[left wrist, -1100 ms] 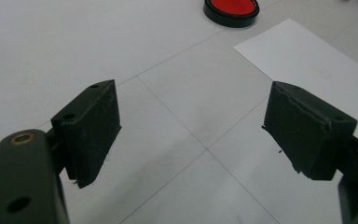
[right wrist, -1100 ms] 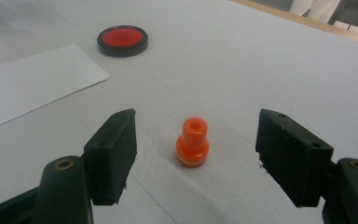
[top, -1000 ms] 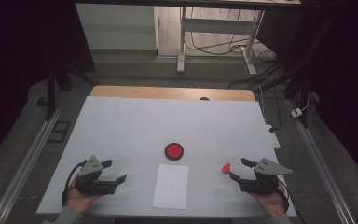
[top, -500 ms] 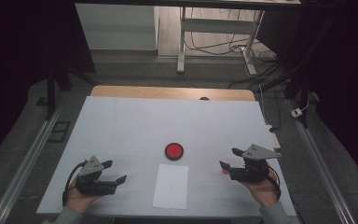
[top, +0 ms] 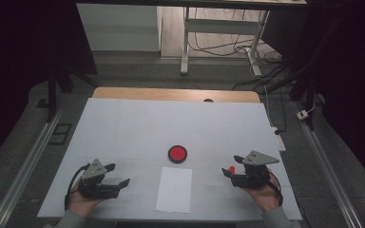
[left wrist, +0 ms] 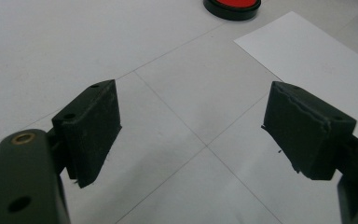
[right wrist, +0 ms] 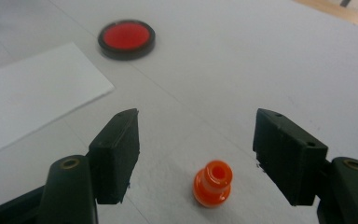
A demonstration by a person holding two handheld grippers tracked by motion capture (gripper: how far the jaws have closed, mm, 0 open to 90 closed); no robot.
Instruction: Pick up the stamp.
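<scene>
I count one white sheet of paper (top: 174,189) on the table (top: 123,128); I take it as my landmark; one round red disc with a black rim (top: 177,154) lies just beyond its far edge; one small orange peg (top: 231,169) stands well off to its right; I count two grippers, the left gripper (top: 116,175) to the sheet's left and the right gripper (top: 232,166) to its right, each with two black jaws spread apart; two hands hold them, one apiece.
</scene>
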